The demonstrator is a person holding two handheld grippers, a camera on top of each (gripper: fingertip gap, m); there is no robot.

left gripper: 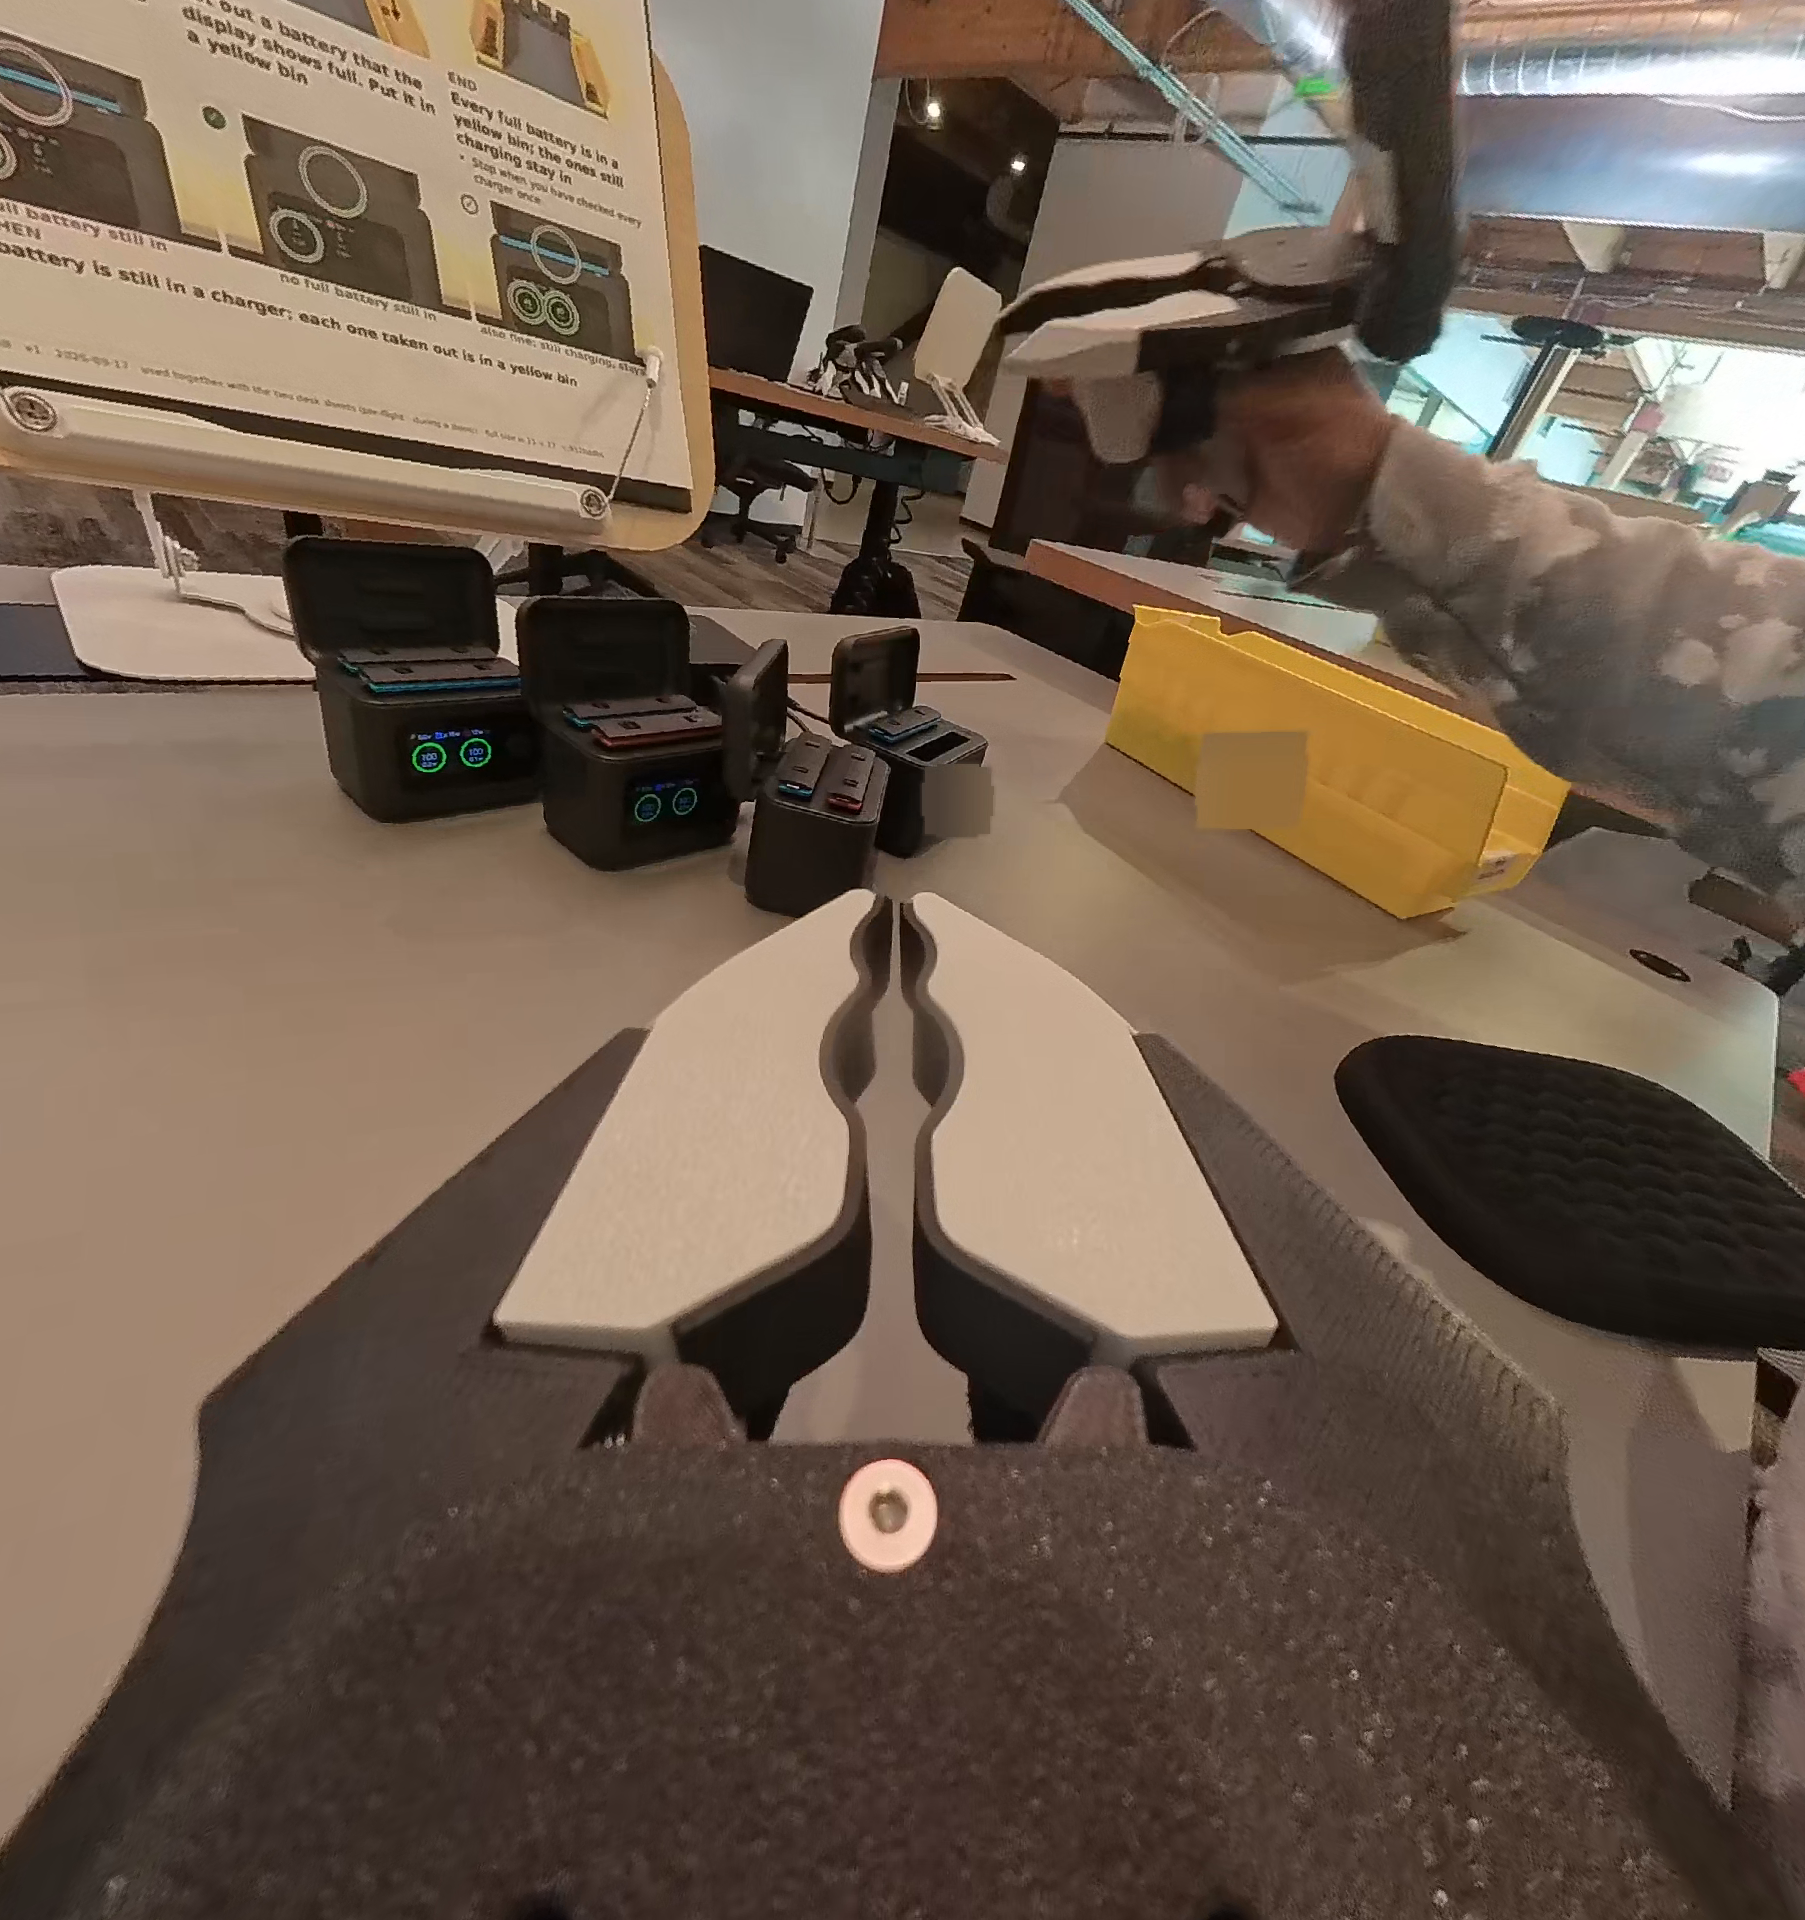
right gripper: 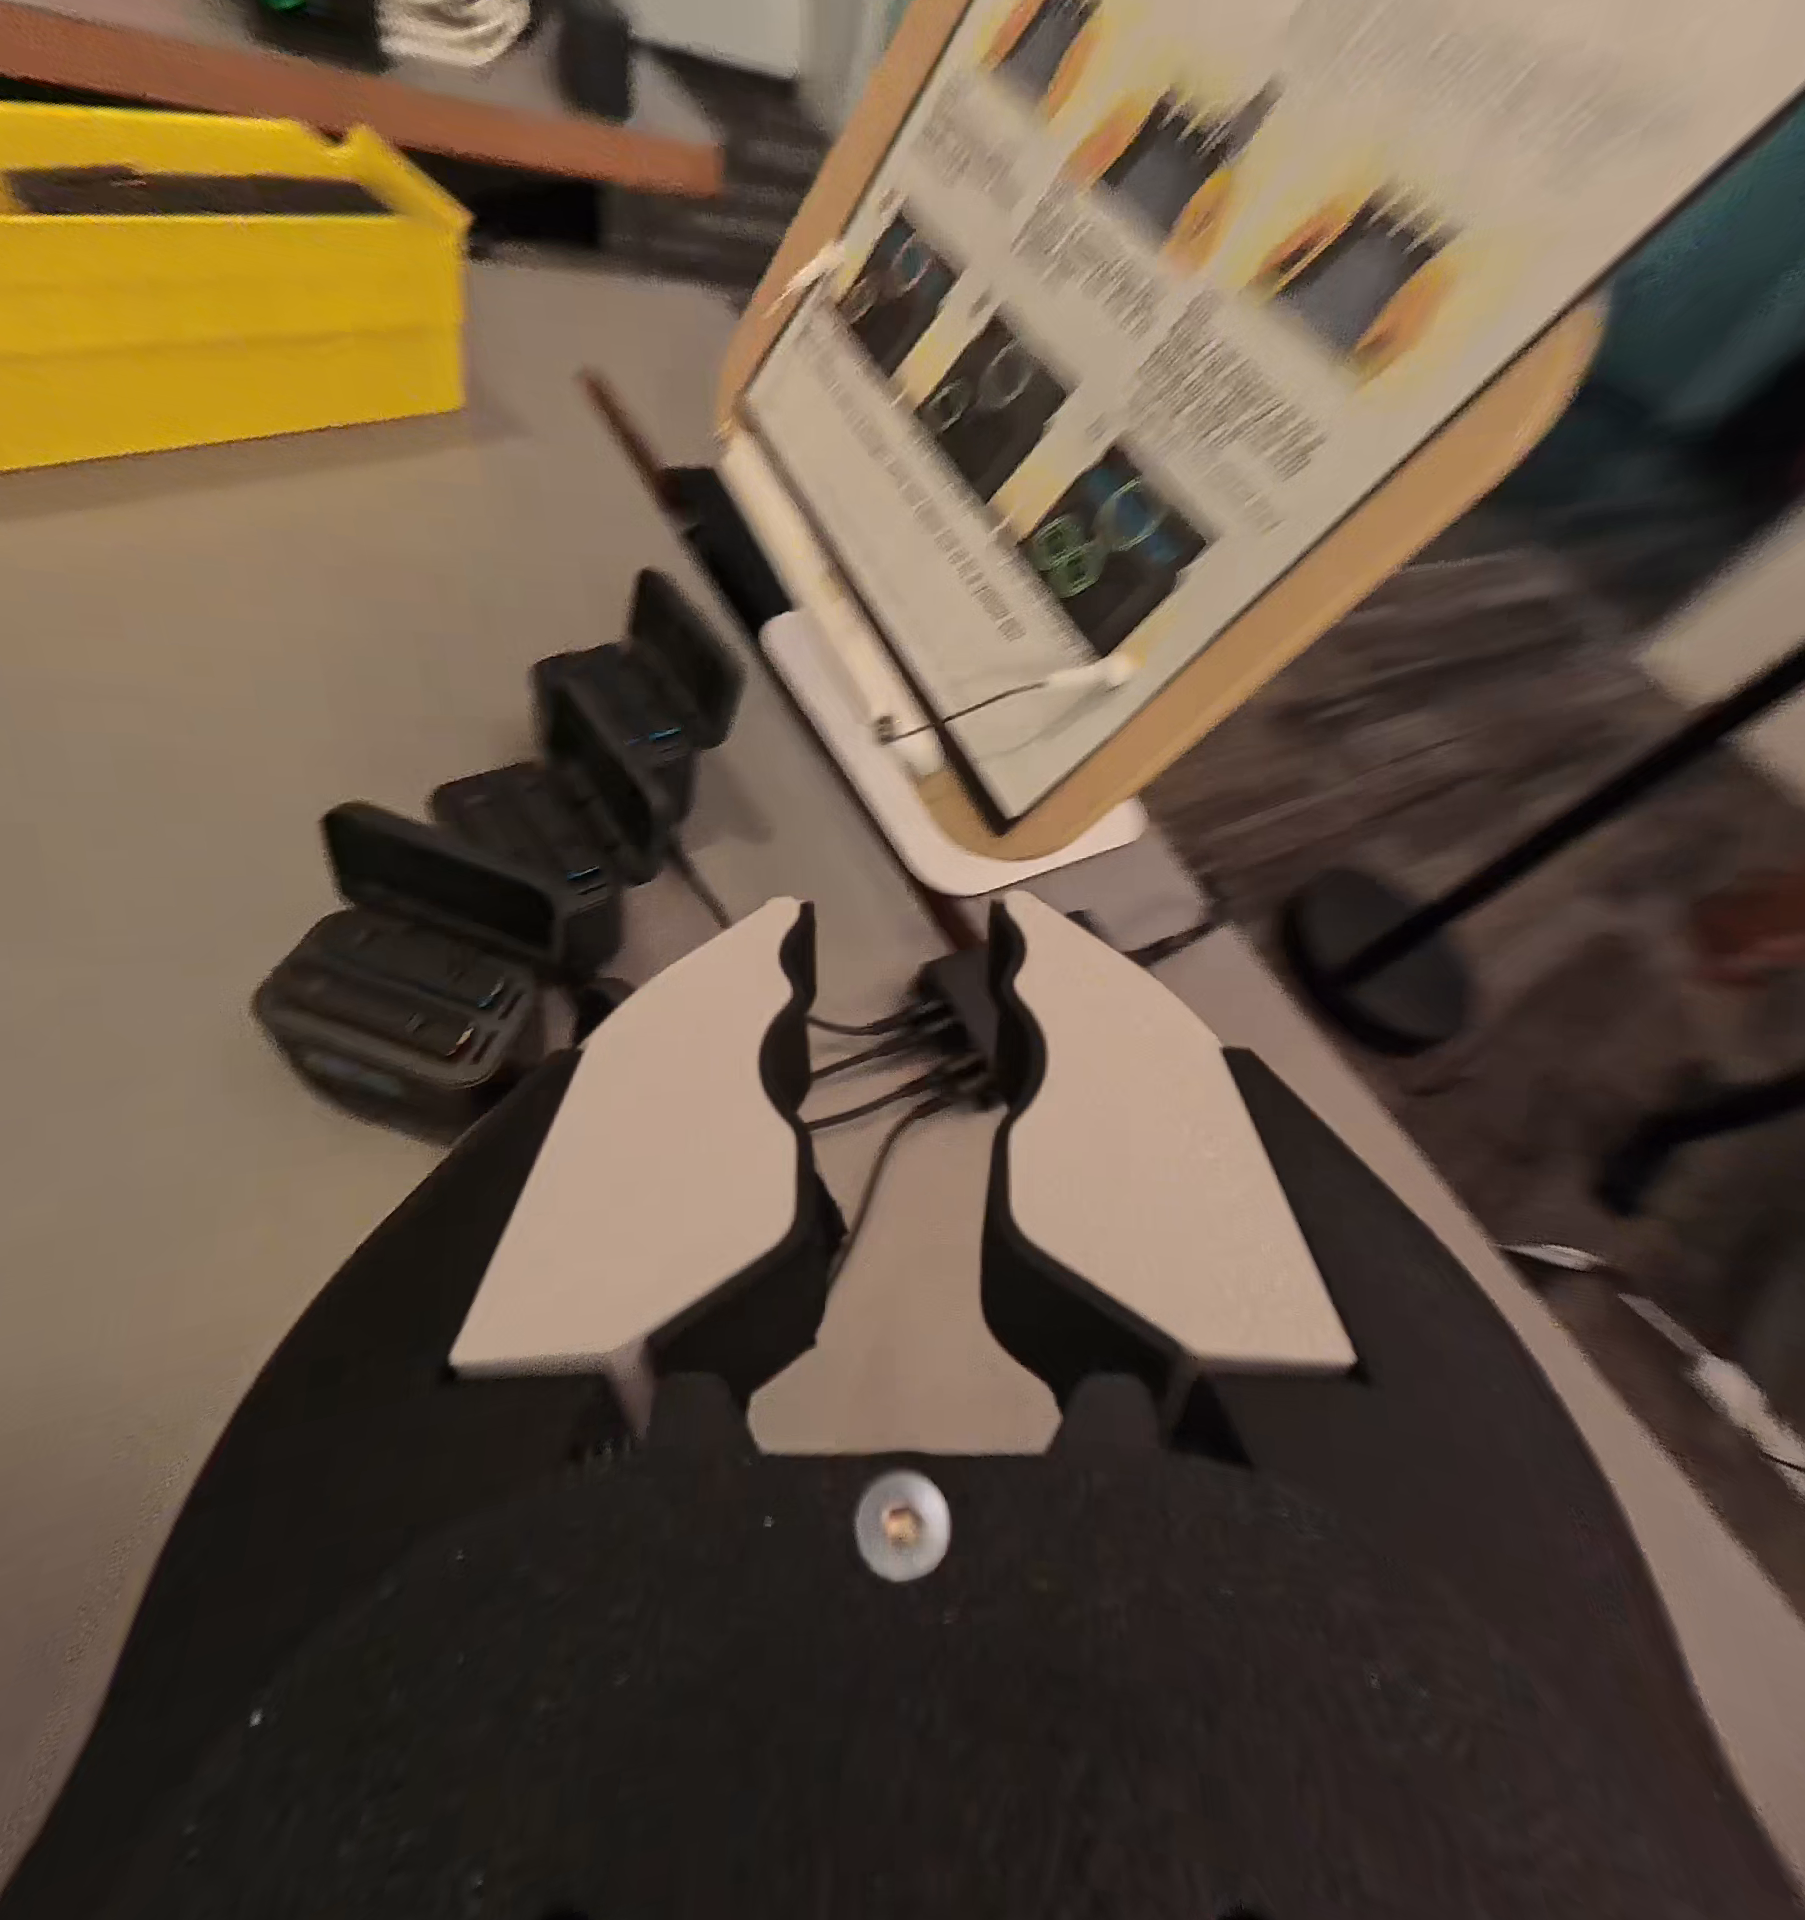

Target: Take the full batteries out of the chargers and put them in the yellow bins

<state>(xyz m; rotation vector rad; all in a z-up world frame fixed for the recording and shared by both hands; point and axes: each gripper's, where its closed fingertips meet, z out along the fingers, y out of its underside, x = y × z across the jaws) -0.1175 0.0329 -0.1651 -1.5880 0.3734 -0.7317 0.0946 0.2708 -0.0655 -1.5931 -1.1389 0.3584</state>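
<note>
Several black chargers with open lids stand in a cluster on the grey table (left gripper: 202,987). The two left ones (left gripper: 425,748) (left gripper: 638,790) show lit green rings on their screens and hold batteries. A smaller charger (left gripper: 815,831) holds two batteries, and the one behind it (left gripper: 919,758) has one open slot. A yellow bin (left gripper: 1324,769) lies to the right. My left gripper (left gripper: 896,906) is shut and empty, just short of the chargers. My right gripper (right gripper: 900,925) is open and empty, held high over the table (left gripper: 1074,364). The right wrist view shows the chargers (right gripper: 399,997) and the bin (right gripper: 202,312), which holds a dark object (right gripper: 191,192).
An instruction board (left gripper: 306,208) on a white stand rises behind the chargers. A black cable hub (right gripper: 960,1018) with several leads lies behind them. A black padded rest (left gripper: 1604,1195) lies at the table's right edge. A person's sleeved arm (left gripper: 1604,644) reaches over the bin. Left tips to right tips: about 35 cm.
</note>
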